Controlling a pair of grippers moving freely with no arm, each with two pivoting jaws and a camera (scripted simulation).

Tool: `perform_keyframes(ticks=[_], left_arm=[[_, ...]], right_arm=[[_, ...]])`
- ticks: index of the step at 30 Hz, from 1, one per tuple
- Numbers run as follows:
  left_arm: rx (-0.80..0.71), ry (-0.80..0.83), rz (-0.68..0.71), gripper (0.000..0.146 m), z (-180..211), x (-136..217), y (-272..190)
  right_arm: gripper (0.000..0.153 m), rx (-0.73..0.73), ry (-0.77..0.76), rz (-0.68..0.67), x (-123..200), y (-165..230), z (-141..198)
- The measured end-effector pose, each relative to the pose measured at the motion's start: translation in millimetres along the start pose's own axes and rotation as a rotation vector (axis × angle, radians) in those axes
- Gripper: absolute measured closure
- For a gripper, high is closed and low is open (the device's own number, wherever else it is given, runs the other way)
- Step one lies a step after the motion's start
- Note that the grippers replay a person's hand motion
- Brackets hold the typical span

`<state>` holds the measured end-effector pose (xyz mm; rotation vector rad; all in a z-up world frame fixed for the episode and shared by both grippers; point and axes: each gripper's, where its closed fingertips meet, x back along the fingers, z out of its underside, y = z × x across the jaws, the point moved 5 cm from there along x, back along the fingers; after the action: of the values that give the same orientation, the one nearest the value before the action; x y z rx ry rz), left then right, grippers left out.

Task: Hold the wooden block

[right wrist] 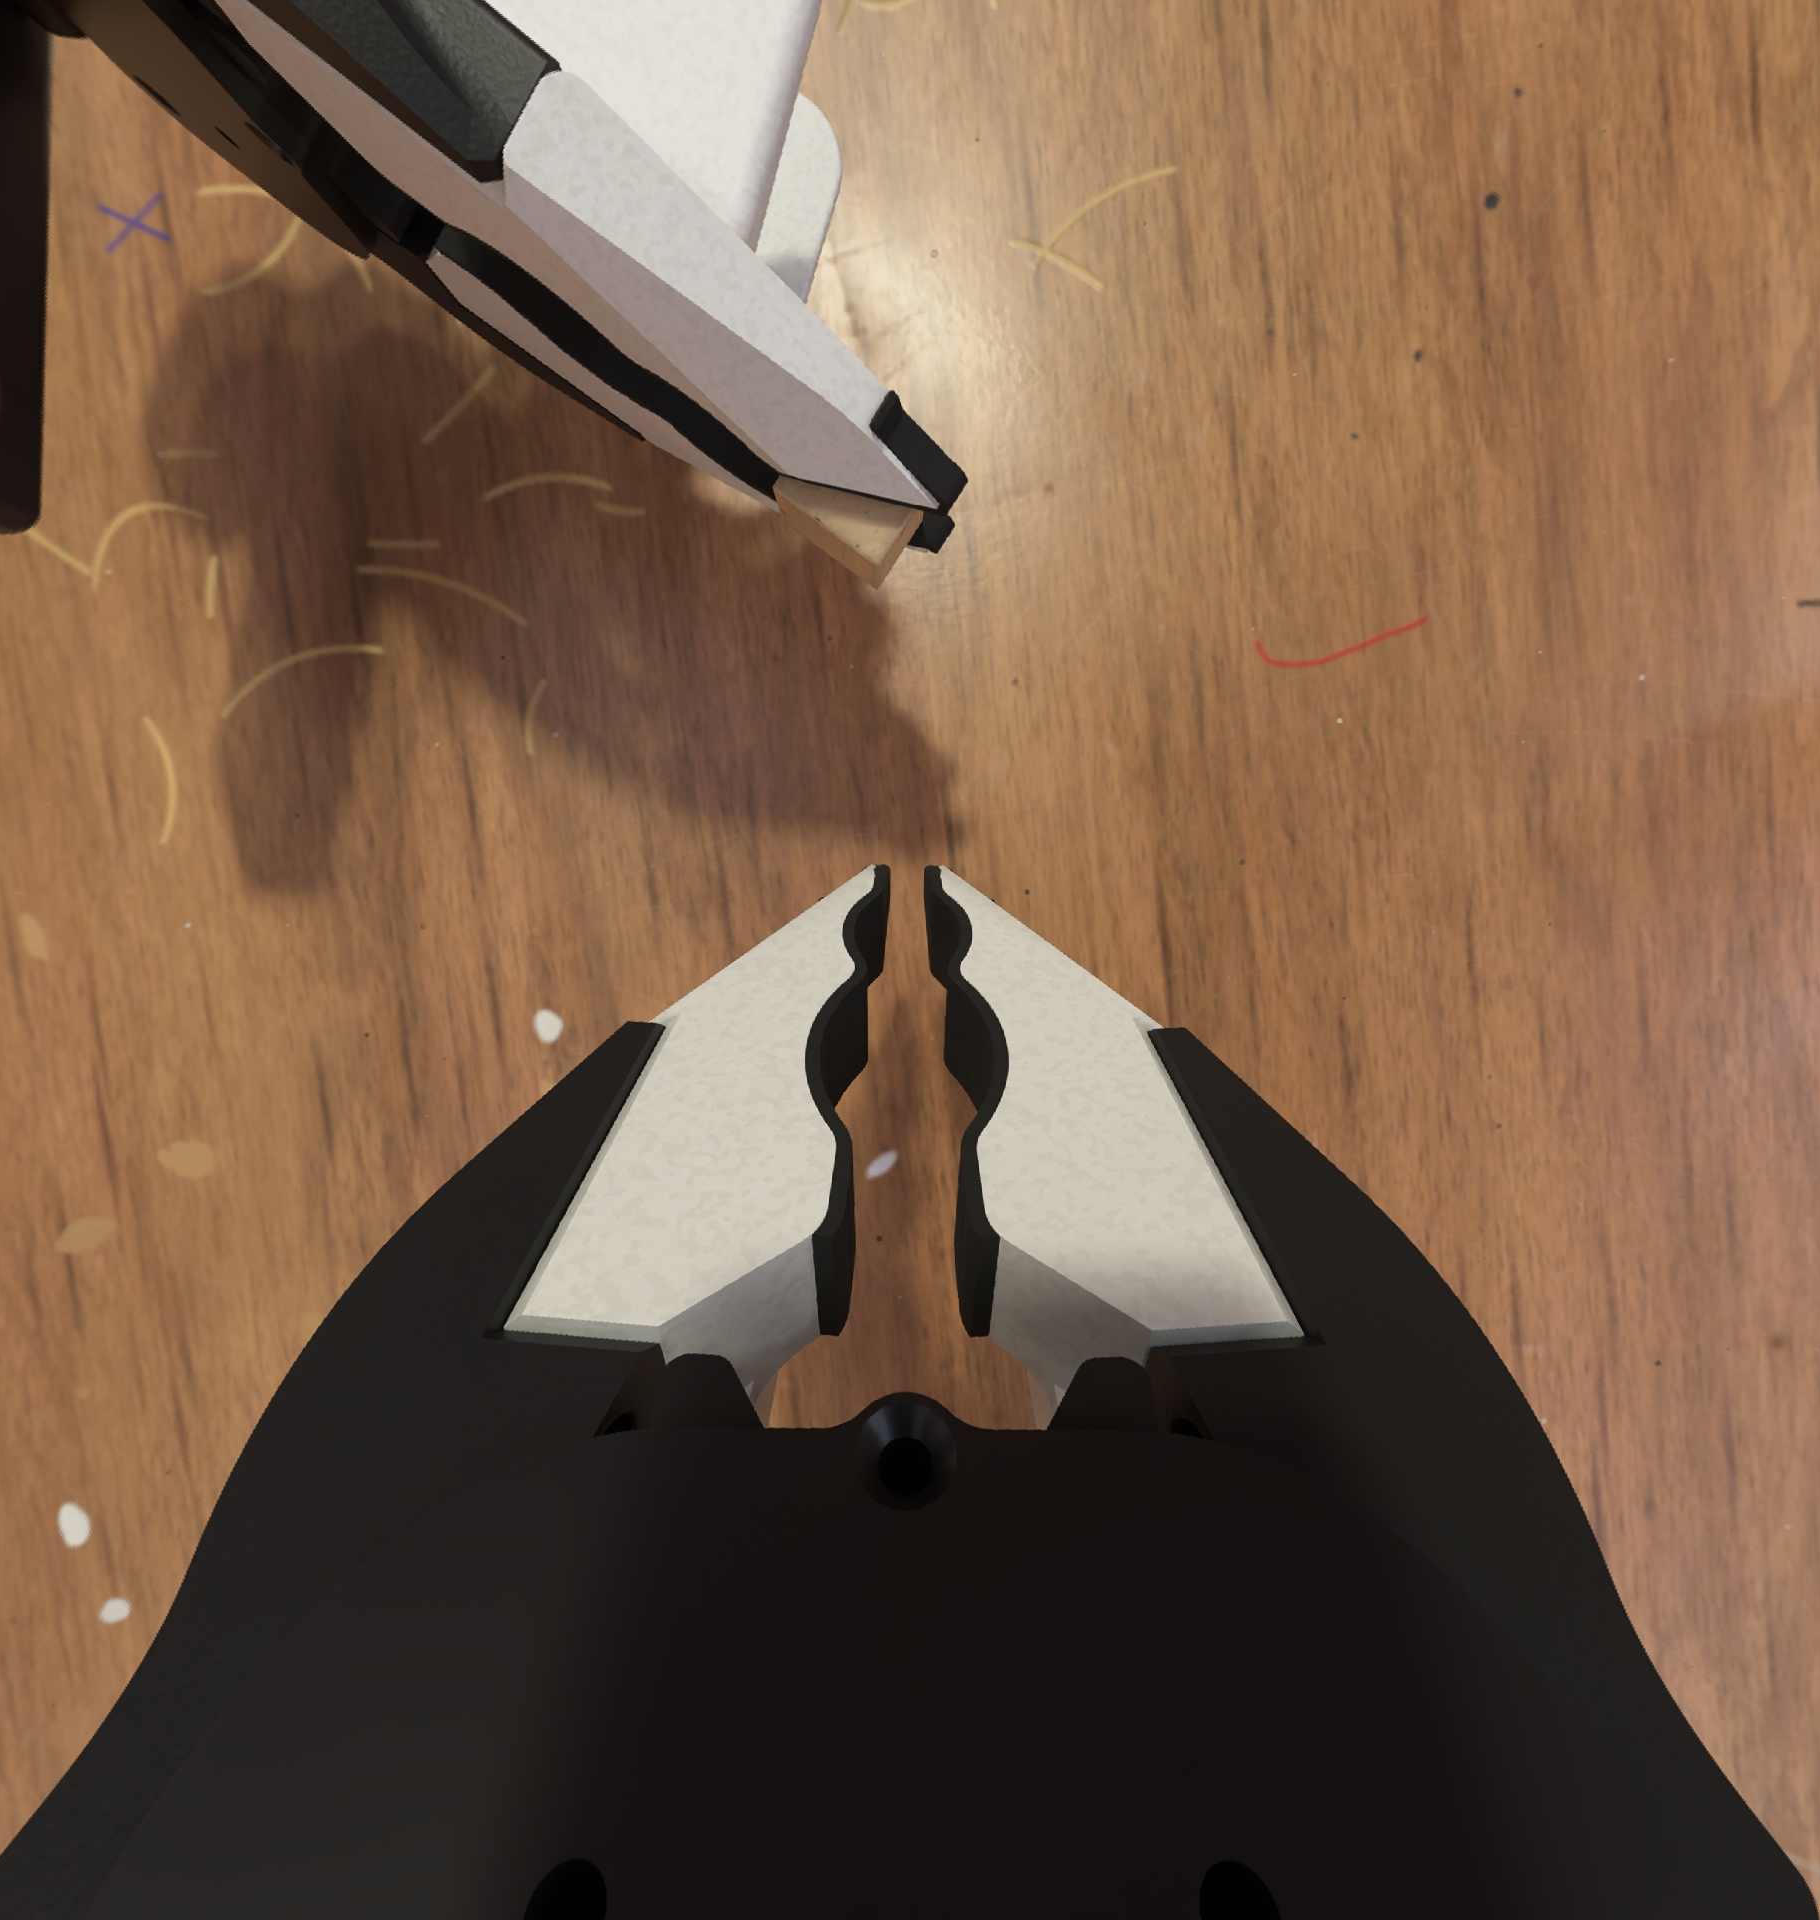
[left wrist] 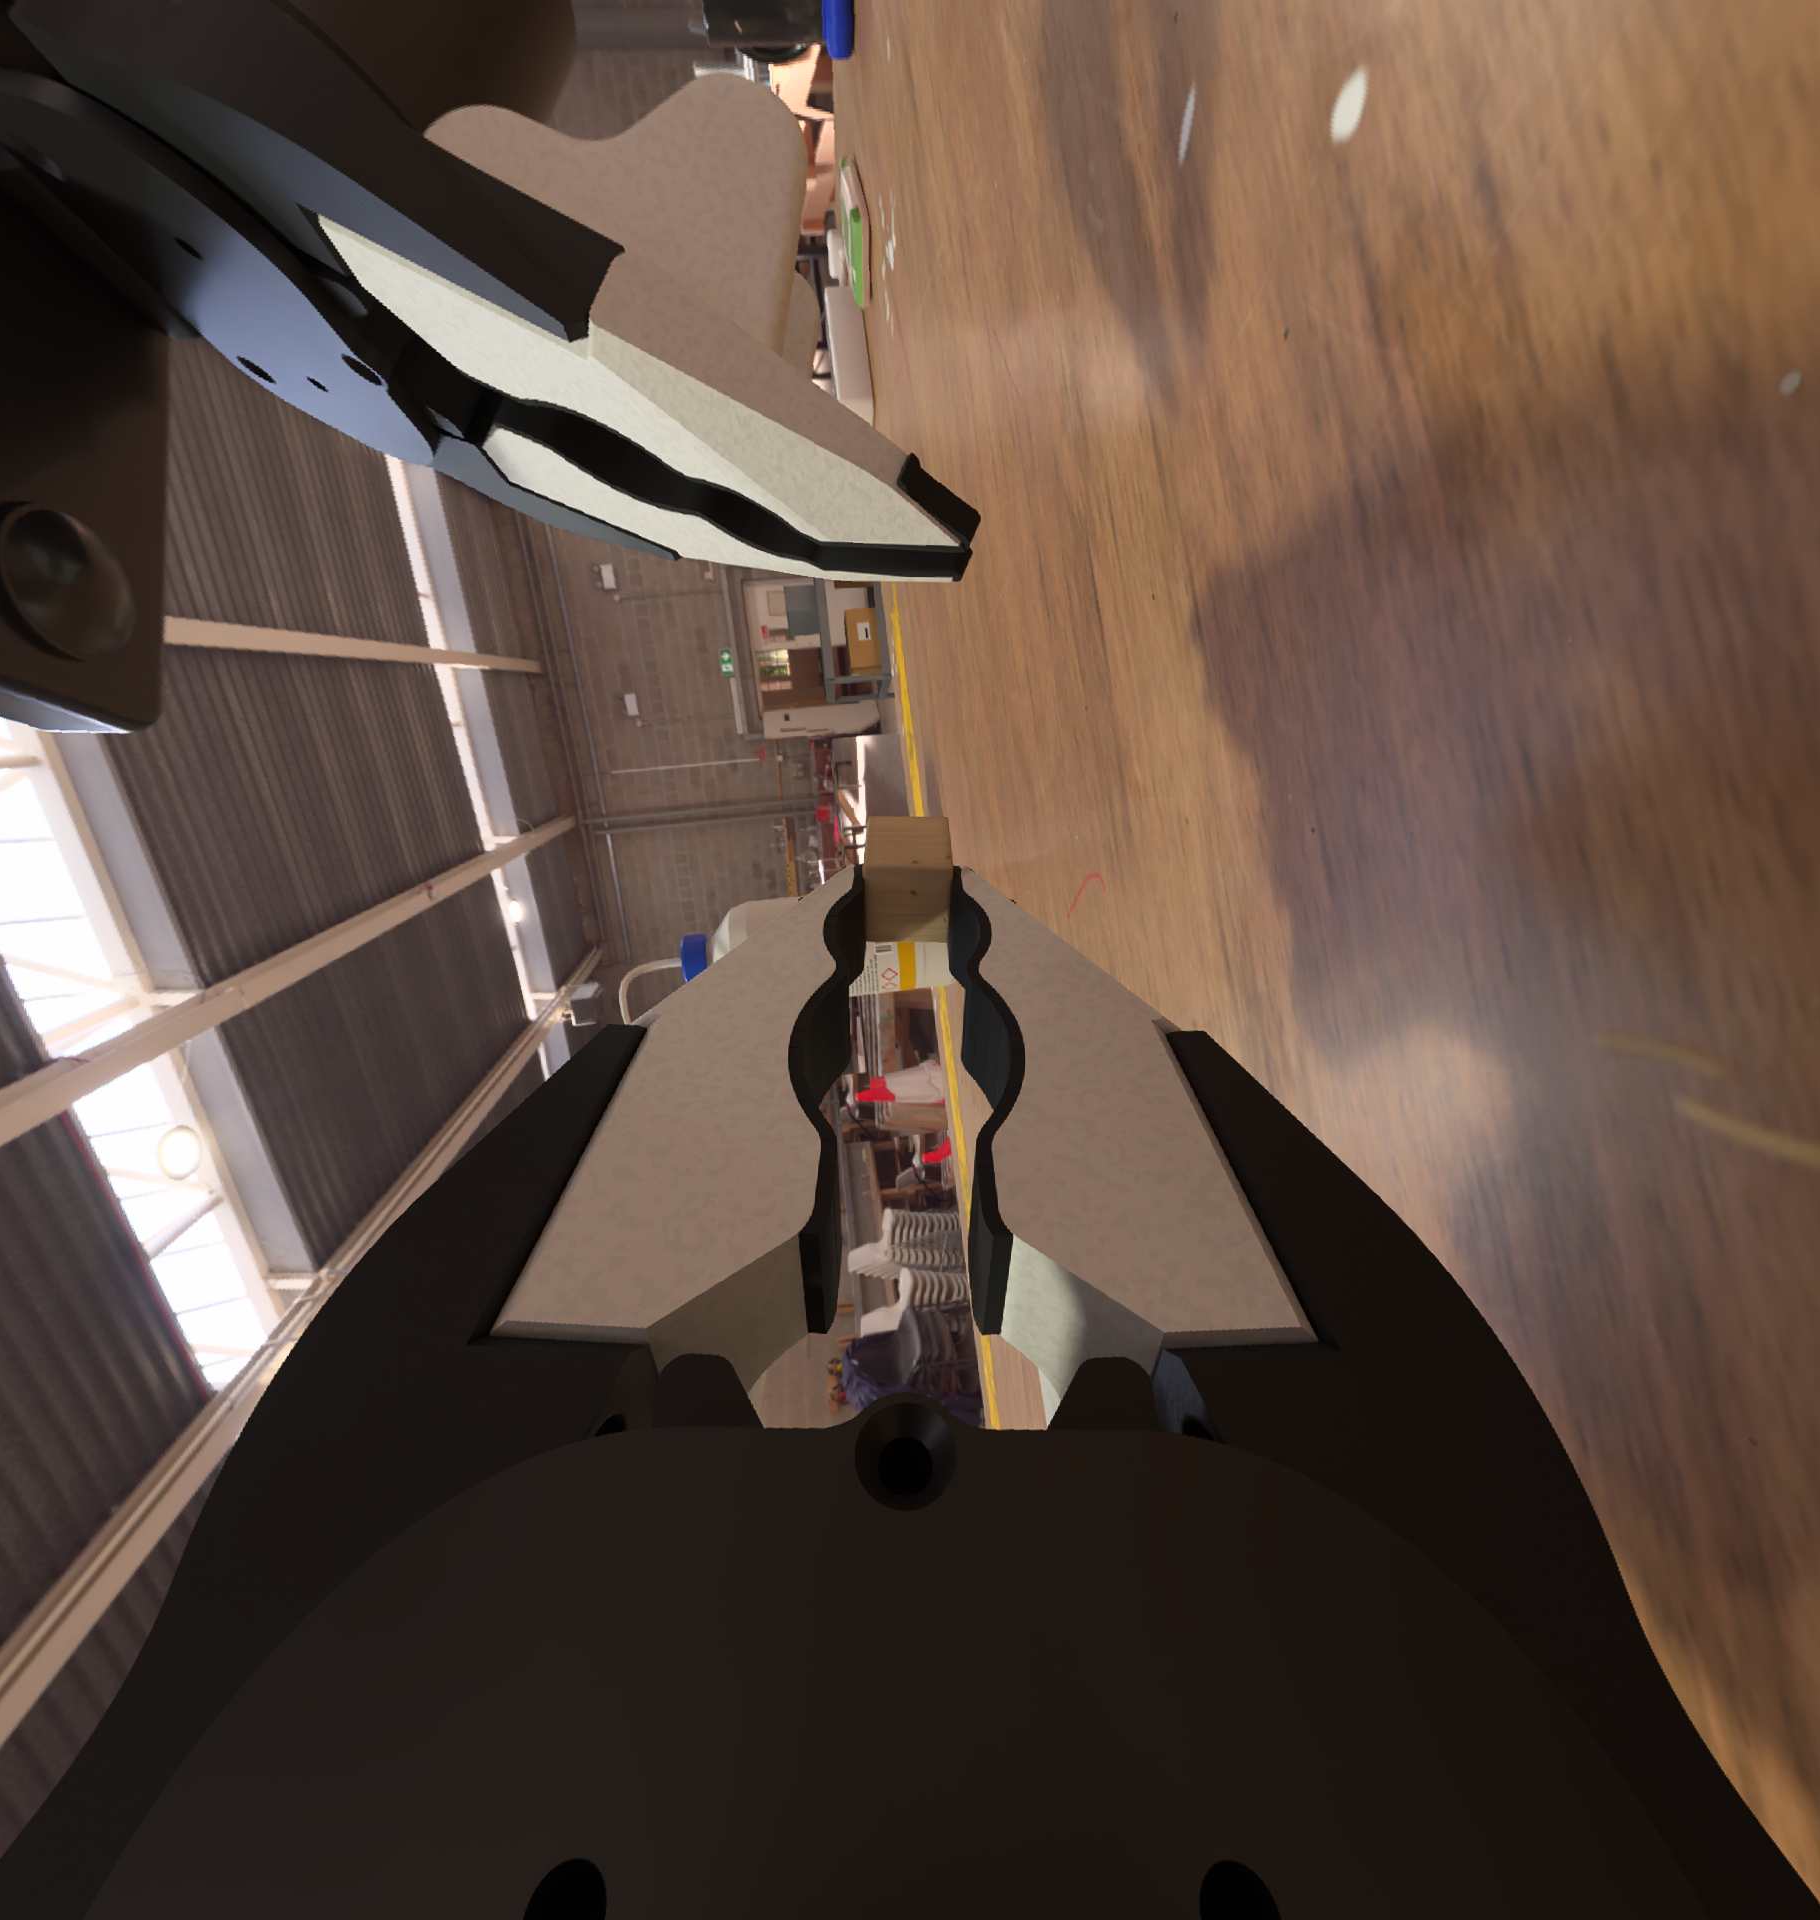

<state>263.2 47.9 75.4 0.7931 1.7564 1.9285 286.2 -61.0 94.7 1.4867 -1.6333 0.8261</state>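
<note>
The wooden block (left wrist: pixel 908 868) is a small pale cube pinched between the tips of my left gripper (left wrist: pixel 908 883), which is shut on it and holds it above the wooden table (left wrist: pixel 1405 623). In the right wrist view the block (right wrist: pixel 856 540) sticks out of the left gripper (right wrist: pixel 932 509) at upper left, lifted above its shadow. My right gripper (right wrist: pixel 906 878) is shut with only a thin gap, empty, a short way from the block and pointing down at the table (right wrist: pixel 1405 935). It also shows in the left wrist view (left wrist: pixel 953 540) at upper left.
A white bottle with a blue cap (left wrist: pixel 724 940) stands behind the left fingers. A green flat item (left wrist: pixel 854 244) and white objects lie at the table's far end. A red mark (right wrist: pixel 1337 644) and wood shavings (right wrist: pixel 303 665) lie on the table.
</note>
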Motion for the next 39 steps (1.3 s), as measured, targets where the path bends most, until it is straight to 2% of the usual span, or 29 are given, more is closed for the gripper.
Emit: perform_keyframes(ticks=[3,9,11,14,17,24,29,36,39], left_arm=[[-0.016,-0.020,0.000,0.132,-6,1,2],[-0.126,-0.031,0.032,0.132,-18,0,-7],[-0.082,-0.027,0.023,0.132,-17,0,-4],[0.082,-0.022,-0.004,0.132,-12,2,7],[0.098,-0.020,-0.010,0.132,-10,3,11],[0.031,-0.011,0.018,0.132,-10,2,4],[-0.048,-0.014,0.065,0.132,-16,0,-5],[-0.137,-0.027,0.145,0.132,-26,0,-19],[-0.026,-0.023,0.132,0.132,-22,1,-13]], right_arm=[[0.146,-0.012,0.015,-0.034,4,3,3],[0.146,-0.032,0.174,-0.025,4,11,8],[0.146,-0.027,0.138,-0.033,6,9,8],[0.146,-0.058,0.002,-0.098,12,4,6],[0.146,-0.088,-0.082,-0.158,12,2,6],[0.146,-0.097,-0.056,-0.170,4,1,7],[0.147,-0.067,0.078,-0.124,-2,6,11],[0.147,-0.067,0.133,-0.160,-9,9,18],[0.147,-0.098,0.024,-0.207,-2,5,16]])
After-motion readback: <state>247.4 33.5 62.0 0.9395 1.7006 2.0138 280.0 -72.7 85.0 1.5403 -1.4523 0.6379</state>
